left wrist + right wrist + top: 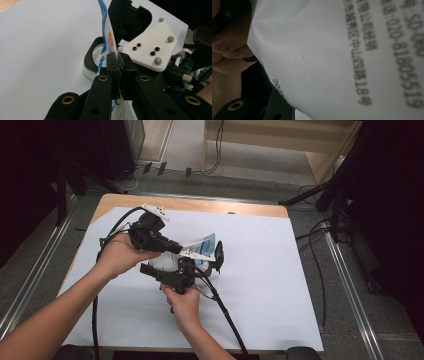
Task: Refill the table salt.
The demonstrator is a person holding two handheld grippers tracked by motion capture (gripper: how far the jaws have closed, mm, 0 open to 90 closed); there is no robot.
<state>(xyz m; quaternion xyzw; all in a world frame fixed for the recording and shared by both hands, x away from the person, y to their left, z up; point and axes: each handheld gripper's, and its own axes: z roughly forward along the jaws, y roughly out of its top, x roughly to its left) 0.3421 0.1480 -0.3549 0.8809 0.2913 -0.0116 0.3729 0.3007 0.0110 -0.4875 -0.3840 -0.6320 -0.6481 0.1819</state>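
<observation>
Both hands hold a white and blue pouch point(204, 243) up over the table. My left gripper point(178, 249) is shut on the pouch's thin edge point(106, 37); in the left gripper view the jaws point(119, 56) pinch it flat. From below, my right gripper point(162, 269) reaches in, and the pouch's white printed body point(337, 50) presses close to its camera, over one black finger point(278, 107). The jaws appear shut on that body. Its white three-cornered plate point(150, 47) sits just right of the left jaws.
A white container with a black rim point(89, 58) and an open black lid point(130, 17) stands on the white sheet point(280, 270) right behind the pouch, with the lid point(219, 254) upright. A black cable point(227, 315) trails to the front edge. Stands and cables crowd the floor.
</observation>
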